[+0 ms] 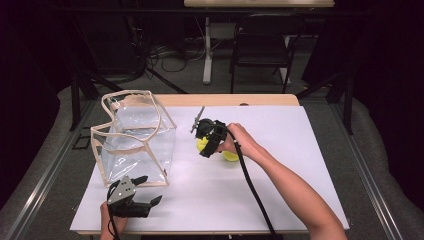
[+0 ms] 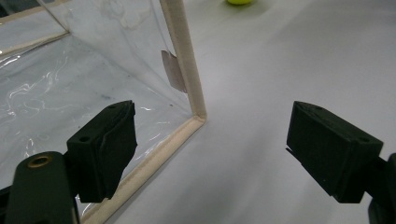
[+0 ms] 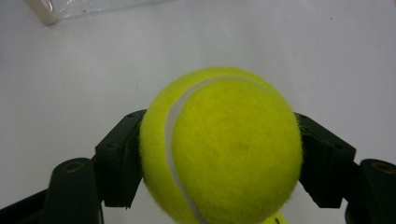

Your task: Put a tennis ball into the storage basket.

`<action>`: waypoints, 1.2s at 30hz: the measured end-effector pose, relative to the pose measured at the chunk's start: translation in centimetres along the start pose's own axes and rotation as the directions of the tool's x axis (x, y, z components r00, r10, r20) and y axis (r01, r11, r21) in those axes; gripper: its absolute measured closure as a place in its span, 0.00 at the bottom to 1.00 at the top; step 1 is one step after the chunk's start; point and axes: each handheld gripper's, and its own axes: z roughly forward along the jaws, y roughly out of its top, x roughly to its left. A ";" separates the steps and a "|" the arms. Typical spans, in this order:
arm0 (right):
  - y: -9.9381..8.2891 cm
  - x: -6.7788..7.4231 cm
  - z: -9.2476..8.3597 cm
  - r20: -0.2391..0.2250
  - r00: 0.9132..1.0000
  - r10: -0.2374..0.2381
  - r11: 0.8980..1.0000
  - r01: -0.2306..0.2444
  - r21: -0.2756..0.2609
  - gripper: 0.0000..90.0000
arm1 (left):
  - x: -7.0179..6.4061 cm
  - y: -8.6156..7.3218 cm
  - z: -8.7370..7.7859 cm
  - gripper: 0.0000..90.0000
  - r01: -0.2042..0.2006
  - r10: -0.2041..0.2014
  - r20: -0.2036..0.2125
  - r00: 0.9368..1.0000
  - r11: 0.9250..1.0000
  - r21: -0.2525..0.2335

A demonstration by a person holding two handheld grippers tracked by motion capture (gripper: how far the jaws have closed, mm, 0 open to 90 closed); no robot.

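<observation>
Two jaws of the right gripper (image 3: 219, 158) clamp a tennis ball (image 3: 222, 147) just above the white surface (image 1: 280, 185), ready to carry; the left gripper (image 2: 210, 154), jaws spread and empty, waits beside the clear bag (image 1: 135, 137), perhaps to steady it.

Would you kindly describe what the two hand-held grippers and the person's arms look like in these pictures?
Both are black. The left hand-held gripper carries a grey three-cornered plate on top, and its blocky black pads show small round holes and a brass-coloured ring. The right hand-held gripper trails a thick black cable along the forearm. Both forearms are bare, with no sleeves in view.
</observation>
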 end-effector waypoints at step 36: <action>3.6 -0.3 -2.5 0.035 0.998 -0.054 0.998 0.055 -0.015 0.29 | 0.1 0.0 0.1 0.18 -0.001 0.001 0.000 1.000 1.000 0.000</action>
